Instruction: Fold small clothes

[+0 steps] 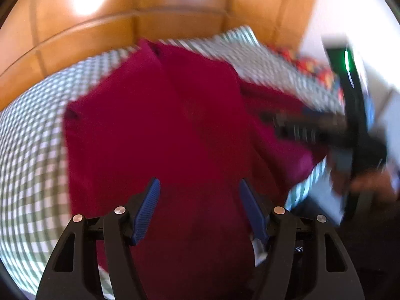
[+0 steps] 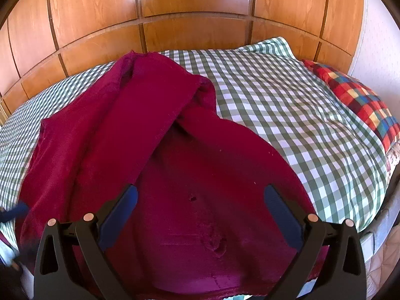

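Left tongs (image 1: 198, 210) part-spread, nothing between the pads, poised over the near hem of the maroon garment (image 1: 155, 125). The garment lies on the checked bed sheet (image 1: 30, 150), long axis running away toward the wooden headboard (image 2: 195, 32). Right tongs (image 2: 200, 215) spread wide, empty, above the same near edge. Both hands about equally near.

One dark red garment (image 2: 155, 135) lies on one bed (image 2: 287, 105) with a green checked sheet. One multicoloured checked pillow (image 2: 360, 100). Two tools: left (image 1: 200, 187), right (image 2: 200, 195).
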Action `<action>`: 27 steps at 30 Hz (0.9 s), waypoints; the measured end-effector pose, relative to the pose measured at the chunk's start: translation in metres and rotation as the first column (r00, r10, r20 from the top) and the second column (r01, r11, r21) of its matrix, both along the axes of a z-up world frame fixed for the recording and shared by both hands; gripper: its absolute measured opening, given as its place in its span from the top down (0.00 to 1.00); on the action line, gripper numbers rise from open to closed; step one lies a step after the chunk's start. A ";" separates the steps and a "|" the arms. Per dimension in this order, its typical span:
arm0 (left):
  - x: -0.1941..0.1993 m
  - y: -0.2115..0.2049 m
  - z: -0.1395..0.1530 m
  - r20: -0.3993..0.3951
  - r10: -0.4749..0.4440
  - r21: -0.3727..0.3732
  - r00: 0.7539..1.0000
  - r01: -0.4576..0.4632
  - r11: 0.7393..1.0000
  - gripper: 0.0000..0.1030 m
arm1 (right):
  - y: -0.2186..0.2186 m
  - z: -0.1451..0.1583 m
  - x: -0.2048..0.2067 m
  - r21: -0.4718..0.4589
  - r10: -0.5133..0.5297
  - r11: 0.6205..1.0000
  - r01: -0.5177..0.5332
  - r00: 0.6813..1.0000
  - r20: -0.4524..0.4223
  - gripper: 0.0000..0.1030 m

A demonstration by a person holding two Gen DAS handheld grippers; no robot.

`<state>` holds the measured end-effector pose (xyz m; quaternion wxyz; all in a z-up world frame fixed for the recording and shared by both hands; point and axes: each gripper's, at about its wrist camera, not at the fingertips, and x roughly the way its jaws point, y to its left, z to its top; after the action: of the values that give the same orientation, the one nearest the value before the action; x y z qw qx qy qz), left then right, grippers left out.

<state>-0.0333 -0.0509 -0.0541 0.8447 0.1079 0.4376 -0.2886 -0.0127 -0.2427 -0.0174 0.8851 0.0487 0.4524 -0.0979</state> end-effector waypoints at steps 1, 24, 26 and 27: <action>-0.003 -0.011 -0.011 0.009 -0.003 0.072 1.000 0.002 0.997 0.62 | 0.000 0.000 0.000 0.005 0.004 1.000 -0.004 1.000 0.000 0.02; 0.144 0.245 0.099 0.230 0.802 -0.027 0.551 -0.821 0.571 0.95 | 0.089 -0.021 0.004 0.195 0.496 0.860 -0.472 0.863 -0.096 0.72; 0.151 0.267 0.103 0.142 0.857 -0.097 0.494 -0.855 0.509 0.95 | 0.089 -0.019 0.003 0.179 0.497 0.861 -0.477 0.863 -0.093 0.78; 0.149 0.270 0.105 0.116 0.861 -0.144 0.496 -0.849 0.508 0.95 | 0.089 -0.018 0.003 0.165 0.501 0.860 -0.483 0.861 -0.092 0.82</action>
<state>0.1157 0.2188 0.0505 0.9142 -0.1266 0.3487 0.1630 -0.0100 -0.1533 -0.0351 0.8435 -0.0146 0.5126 0.1597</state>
